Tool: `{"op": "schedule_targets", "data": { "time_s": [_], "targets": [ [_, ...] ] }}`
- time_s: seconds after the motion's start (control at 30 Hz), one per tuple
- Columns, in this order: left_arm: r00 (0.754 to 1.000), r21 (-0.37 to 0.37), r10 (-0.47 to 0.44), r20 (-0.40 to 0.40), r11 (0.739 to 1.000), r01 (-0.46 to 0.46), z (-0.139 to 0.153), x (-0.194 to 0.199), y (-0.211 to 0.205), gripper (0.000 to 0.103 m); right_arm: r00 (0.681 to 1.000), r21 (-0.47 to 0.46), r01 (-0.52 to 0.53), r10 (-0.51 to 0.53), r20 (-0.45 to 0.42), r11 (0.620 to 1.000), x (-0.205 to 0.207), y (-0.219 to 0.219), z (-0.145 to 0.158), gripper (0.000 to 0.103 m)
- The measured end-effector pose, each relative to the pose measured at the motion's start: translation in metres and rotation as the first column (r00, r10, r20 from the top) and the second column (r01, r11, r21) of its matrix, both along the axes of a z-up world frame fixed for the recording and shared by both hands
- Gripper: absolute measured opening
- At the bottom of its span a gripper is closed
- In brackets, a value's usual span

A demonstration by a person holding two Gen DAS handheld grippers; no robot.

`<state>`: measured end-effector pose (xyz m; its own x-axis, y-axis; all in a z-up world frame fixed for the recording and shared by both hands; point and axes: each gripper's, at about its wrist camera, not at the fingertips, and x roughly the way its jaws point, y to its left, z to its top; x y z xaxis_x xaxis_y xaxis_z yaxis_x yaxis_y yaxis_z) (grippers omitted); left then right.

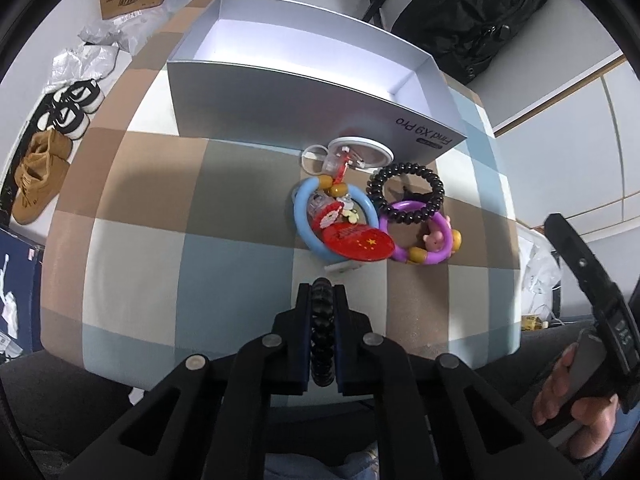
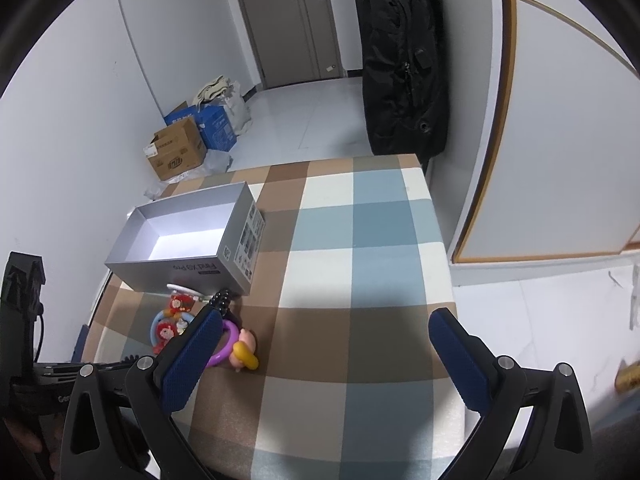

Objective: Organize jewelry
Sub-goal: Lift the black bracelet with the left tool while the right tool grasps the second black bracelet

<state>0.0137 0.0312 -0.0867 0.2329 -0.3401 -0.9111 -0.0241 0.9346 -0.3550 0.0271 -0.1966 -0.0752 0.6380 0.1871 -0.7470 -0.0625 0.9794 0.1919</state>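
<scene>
My left gripper is shut on a black coiled bracelet, which stands on edge between the pads above the checked cloth. Just beyond lies a pile of jewelry: a second black coiled bracelet, a blue ring, a purple ring with yellow beads, a red round badge and a white round piece. Behind them stands an open grey box, nothing inside. My right gripper is open over the cloth, right of the purple ring and the box.
The checked table cloth ends at a right edge near a white cabinet. A black backpack hangs behind the table. Cardboard boxes and shoes sit on the floor to the left.
</scene>
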Motion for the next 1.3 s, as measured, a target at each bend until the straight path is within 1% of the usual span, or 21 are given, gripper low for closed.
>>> {"op": "schedule_targets", "data": {
  "time_s": [0.2,0.37,0.5,0.67,0.73,0.77,0.83,0.9,1.0,1.07,1.13,1.17,1.2,1.23,1.27,1.3],
  "targets": [
    [1.000,-0.050,0.015,0.022,0.999,-0.014,0.010,-0.002,0.009,0.005,1.000,0.011,-0.026,0.026,-0.017,1.000,0.001,0.005,-0.003,0.103],
    [0.997,-0.073,0.020,0.072,0.997,-0.015,0.026,0.001,0.015,0.005,0.997,0.056,-0.046,0.049,-0.060,0.997,0.004,0.004,-0.011,0.103],
    [0.994,-0.113,0.041,0.102,0.993,-0.030,0.036,0.005,0.020,0.005,0.993,0.122,-0.054,0.067,-0.101,0.991,0.007,0.003,-0.018,0.101],
    [0.990,-0.155,0.056,0.131,0.987,-0.035,0.041,0.009,0.024,0.005,0.986,0.193,-0.089,0.114,-0.124,0.977,0.015,0.014,-0.024,0.087],
    [0.988,-0.160,0.061,0.140,0.986,-0.038,0.042,0.010,0.024,0.005,0.982,0.208,-0.102,0.131,-0.133,0.973,0.020,0.021,-0.026,0.078],
    [0.988,-0.163,0.061,0.142,0.986,-0.038,0.041,0.010,0.023,0.005,0.980,0.214,-0.111,0.143,-0.138,0.971,0.022,0.026,-0.027,0.076],
    [0.988,-0.175,0.064,0.143,0.984,-0.038,0.041,0.011,0.025,0.005,0.975,0.215,-0.130,0.164,-0.149,0.968,0.028,0.035,-0.030,0.067],
    [0.987,-0.179,0.062,0.148,0.983,-0.035,0.043,0.012,0.026,0.005,0.971,0.205,-0.146,0.180,-0.159,0.968,0.034,0.045,-0.033,0.065],
    [0.986,-0.186,0.063,0.152,0.982,-0.034,0.044,0.014,0.028,0.005,0.965,0.202,-0.157,0.194,-0.177,0.967,0.041,0.054,-0.037,0.058],
    [0.986,-0.193,0.065,0.151,0.981,-0.035,0.045,0.013,0.031,0.005,0.963,0.201,-0.159,0.197,-0.186,0.966,0.045,0.059,-0.040,0.055],
    [0.987,-0.196,0.070,0.148,0.980,-0.040,0.044,0.014,0.034,0.005,0.960,0.196,-0.157,0.196,-0.200,0.968,0.049,0.063,-0.042,0.046],
    [0.987,-0.199,0.072,0.147,0.979,-0.041,0.044,0.014,0.034,0.005,0.959,0.196,-0.156,0.196,-0.204,0.968,0.050,0.063,-0.043,0.044],
    [0.987,-0.202,0.072,0.145,0.979,-0.041,0.044,0.015,0.035,0.005,0.958,0.197,-0.156,0.197,-0.210,0.968,0.052,0.065,-0.044,0.038],
    [0.987,-0.202,0.072,0.145,0.978,-0.042,0.044,0.015,0.035,0.005,0.956,0.189,-0.160,0.200,-0.215,0.969,0.053,0.068,-0.045,0.030],
    [0.987,-0.201,0.073,0.145,0.979,-0.043,0.045,0.015,0.036,0.005,0.955,0.181,-0.164,0.202,-0.216,0.970,0.053,0.069,-0.046,0.025],
    [0.987,-0.200,0.074,0.144,0.979,-0.044,0.045,0.015,0.036,0.005,0.954,0.169,-0.170,0.205,-0.217,0.971,0.053,0.072,-0.046,0.015]
  ]
}}
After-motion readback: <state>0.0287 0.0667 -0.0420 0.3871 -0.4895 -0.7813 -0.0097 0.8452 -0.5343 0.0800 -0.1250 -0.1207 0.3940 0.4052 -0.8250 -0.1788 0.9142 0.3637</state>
